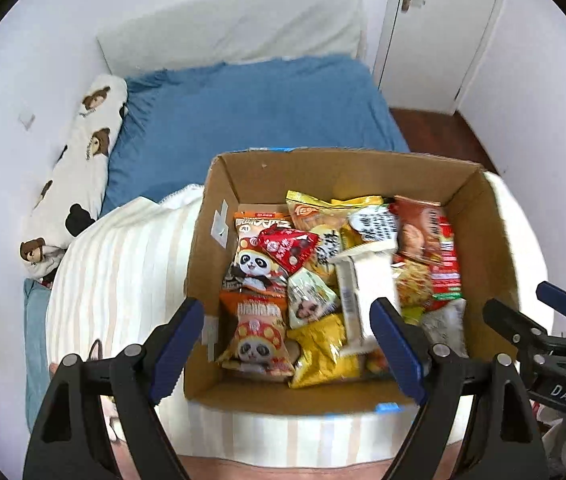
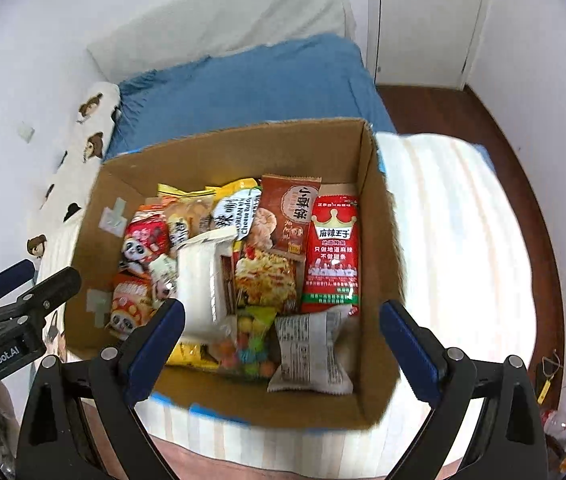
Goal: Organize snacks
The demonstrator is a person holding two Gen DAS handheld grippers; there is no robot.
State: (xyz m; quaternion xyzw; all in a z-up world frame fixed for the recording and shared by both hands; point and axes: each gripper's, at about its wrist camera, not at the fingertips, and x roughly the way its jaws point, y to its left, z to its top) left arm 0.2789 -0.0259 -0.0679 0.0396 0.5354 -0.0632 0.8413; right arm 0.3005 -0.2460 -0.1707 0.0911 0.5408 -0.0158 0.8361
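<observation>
An open cardboard box (image 1: 219,184) (image 2: 379,200) sits on a striped quilt on the bed and holds several snack packs. A white pack (image 1: 367,288) (image 2: 203,280) lies on top in the middle. Panda packs (image 1: 255,264) lie at the box's left, a red pack (image 2: 335,252) at its right, a white wrapped snack (image 2: 311,352) near the front. My left gripper (image 1: 289,344) is open and empty above the box's near left part. My right gripper (image 2: 283,344) is open and empty above the near right part. Each gripper shows at the edge of the other's view.
The striped quilt (image 1: 123,264) (image 2: 451,240) lies under the box. A blue sheet (image 1: 251,108) covers the bed beyond. A bear-print pillow (image 1: 83,152) lies along the left wall. A white door (image 1: 435,32) and dark wood floor (image 2: 523,184) are at the right.
</observation>
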